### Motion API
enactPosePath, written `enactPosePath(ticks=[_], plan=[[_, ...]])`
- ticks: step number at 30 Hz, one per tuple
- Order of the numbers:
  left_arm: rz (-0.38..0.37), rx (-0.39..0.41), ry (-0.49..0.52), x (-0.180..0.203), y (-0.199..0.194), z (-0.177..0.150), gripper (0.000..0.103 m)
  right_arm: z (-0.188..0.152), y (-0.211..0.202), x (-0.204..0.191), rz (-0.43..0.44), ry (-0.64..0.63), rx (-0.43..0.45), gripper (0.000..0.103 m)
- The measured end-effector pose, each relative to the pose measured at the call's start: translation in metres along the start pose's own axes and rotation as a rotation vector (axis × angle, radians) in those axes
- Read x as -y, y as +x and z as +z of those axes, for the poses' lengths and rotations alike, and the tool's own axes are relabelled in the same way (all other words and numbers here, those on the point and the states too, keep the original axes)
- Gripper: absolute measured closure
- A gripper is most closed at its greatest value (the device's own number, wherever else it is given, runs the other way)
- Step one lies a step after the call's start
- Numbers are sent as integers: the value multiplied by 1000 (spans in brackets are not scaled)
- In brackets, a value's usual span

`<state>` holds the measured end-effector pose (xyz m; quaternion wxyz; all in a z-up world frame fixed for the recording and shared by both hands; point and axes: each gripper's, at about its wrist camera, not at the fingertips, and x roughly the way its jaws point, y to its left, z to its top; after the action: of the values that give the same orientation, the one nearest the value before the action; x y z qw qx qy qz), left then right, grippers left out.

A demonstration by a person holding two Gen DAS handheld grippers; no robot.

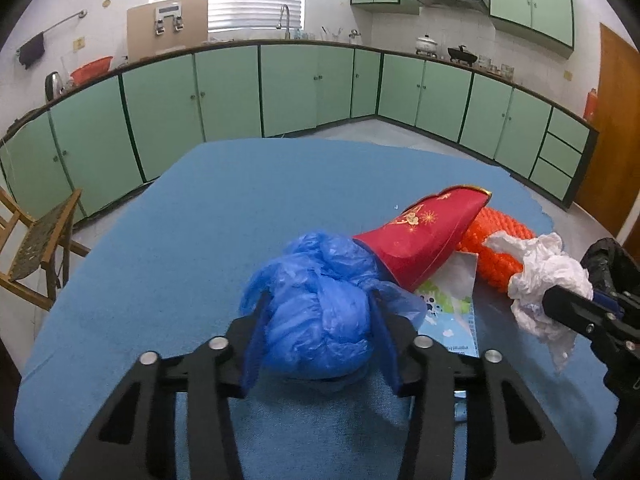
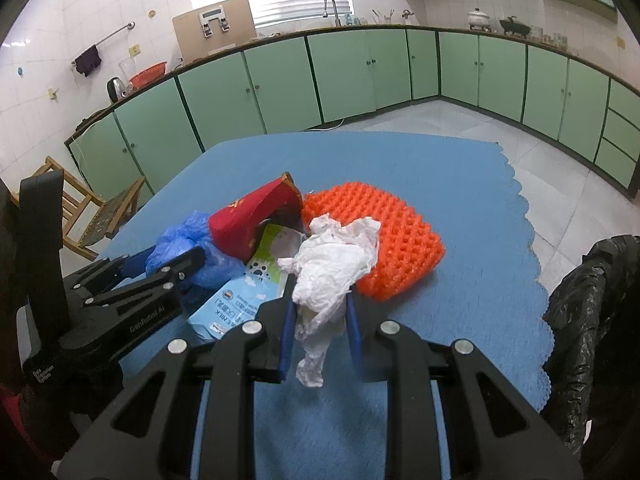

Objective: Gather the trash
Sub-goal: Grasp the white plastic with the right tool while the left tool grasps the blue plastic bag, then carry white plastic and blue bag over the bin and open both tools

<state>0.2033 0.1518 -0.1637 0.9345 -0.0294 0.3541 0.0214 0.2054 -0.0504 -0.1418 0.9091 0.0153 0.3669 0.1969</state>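
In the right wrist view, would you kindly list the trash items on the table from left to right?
Blue plastic bag → red paper box → white crumpled tissue → orange foam net → black trash bag.

Milk pouch (image 2: 236, 300) half hidden; black bag (image 2: 592, 320) cut off

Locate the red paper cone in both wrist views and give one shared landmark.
Left wrist: red paper cone right of centre, lying behind the blue plastic bag.
Right wrist: cone left of centre, above the milk pouch.
Shared landmark: orange foam net beside it.
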Motion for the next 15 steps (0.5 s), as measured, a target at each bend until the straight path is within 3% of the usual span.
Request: enactPosePath(ticks=[15], plan=[[27, 110, -40, -5, -58, 14, 64, 12, -39, -2, 3, -14, 81, 82]])
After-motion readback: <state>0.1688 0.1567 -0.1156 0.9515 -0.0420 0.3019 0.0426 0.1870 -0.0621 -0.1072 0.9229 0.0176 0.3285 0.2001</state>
